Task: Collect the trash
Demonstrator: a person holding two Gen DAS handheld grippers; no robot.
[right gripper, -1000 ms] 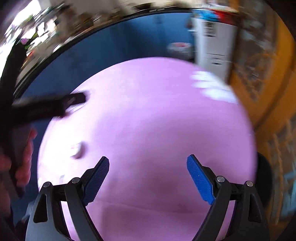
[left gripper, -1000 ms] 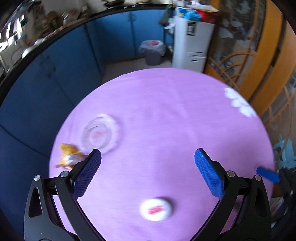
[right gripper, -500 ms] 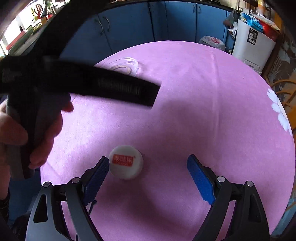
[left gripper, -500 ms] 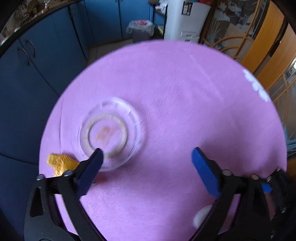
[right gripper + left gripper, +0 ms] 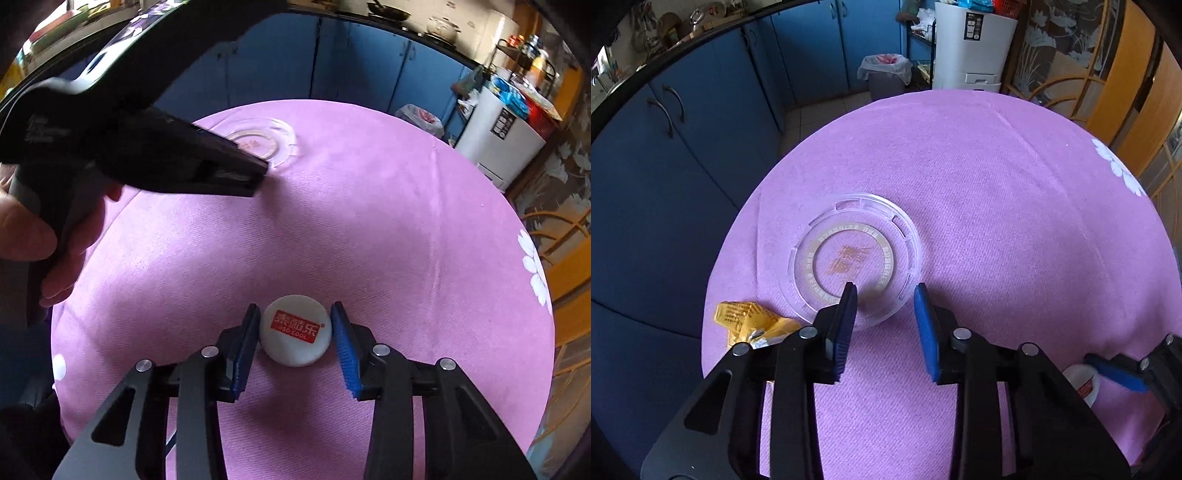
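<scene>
Two pieces of litter sit framed at once on the purple woven tablecloth. The left gripper is partly closed, holding nothing; its left pad lies over the near rim of the clear round plastic lid, its right pad just outside the edge. The right gripper is narrowed around the small white plastic cap with a red label, pads just beside it on both sides, contact not certain. The cap is thick and rigid, so a level squeeze across its widest part should hold. The lid is thin, flat and slick: I judge one pad must get under the rim or it will skate away. A crumpled gold foil wrapper lies left of the left gripper.
</scene>
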